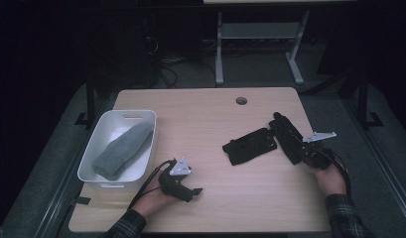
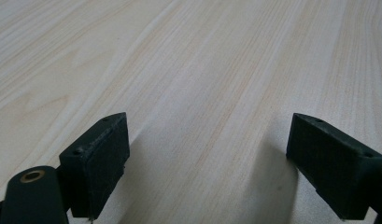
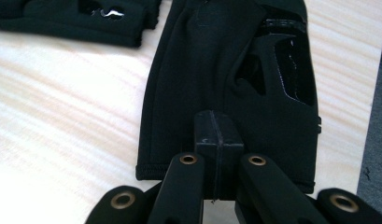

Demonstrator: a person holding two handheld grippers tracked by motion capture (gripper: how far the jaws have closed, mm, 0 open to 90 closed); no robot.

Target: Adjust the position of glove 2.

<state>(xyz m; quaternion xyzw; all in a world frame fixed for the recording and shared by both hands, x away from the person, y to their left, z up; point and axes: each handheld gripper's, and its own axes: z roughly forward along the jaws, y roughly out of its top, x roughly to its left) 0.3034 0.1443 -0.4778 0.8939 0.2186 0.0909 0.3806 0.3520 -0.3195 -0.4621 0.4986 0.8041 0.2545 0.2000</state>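
Right claw (image 3: 214, 140): jaws shut at glove (image 3: 226, 70) cuff hem (soft, light, limp); pinch hem. Left claw (image 2: 207, 163): open, empty.

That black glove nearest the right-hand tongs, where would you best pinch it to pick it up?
At the cuff hem, coming in from its open end. The black glove lies flat on the table, and that hem faces the right tongs, whose jaws are shut over it.
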